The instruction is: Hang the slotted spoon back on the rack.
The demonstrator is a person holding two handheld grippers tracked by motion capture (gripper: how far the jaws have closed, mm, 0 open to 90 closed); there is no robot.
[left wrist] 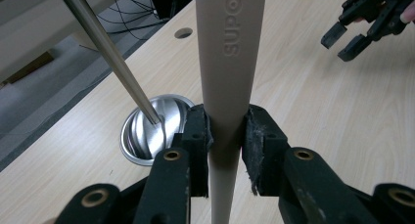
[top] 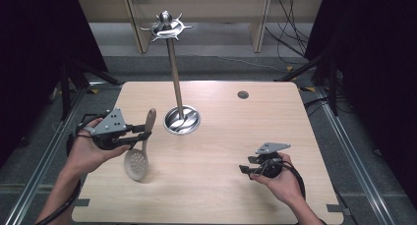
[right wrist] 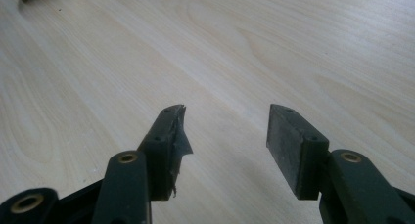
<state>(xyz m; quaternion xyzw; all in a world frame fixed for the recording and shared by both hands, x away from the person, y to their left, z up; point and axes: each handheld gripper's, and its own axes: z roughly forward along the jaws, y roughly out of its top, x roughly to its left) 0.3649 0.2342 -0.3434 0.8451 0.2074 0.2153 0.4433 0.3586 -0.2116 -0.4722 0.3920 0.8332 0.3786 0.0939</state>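
Left hand [top: 91,149] raised at worktop [top: 221,195] left edge, left claw [top: 142,135] clamped on beige slotted spoon [top: 138,158] handle, bowl hanging low. Utensil stand [top: 181,119] just right of it. Bare wood mid-worktop. Right claw [top: 246,164] low, front right, jaws apart, holding nothing.

Slotted spoon [top: 139,151] left of rack [top: 178,95], on table [top: 221,151].

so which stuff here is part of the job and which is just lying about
In the job:
- slotted spoon, handle clamped in the left gripper
- metal stand with hooks on top

Lying about:
- right gripper, open over bare table
- cables on the floor
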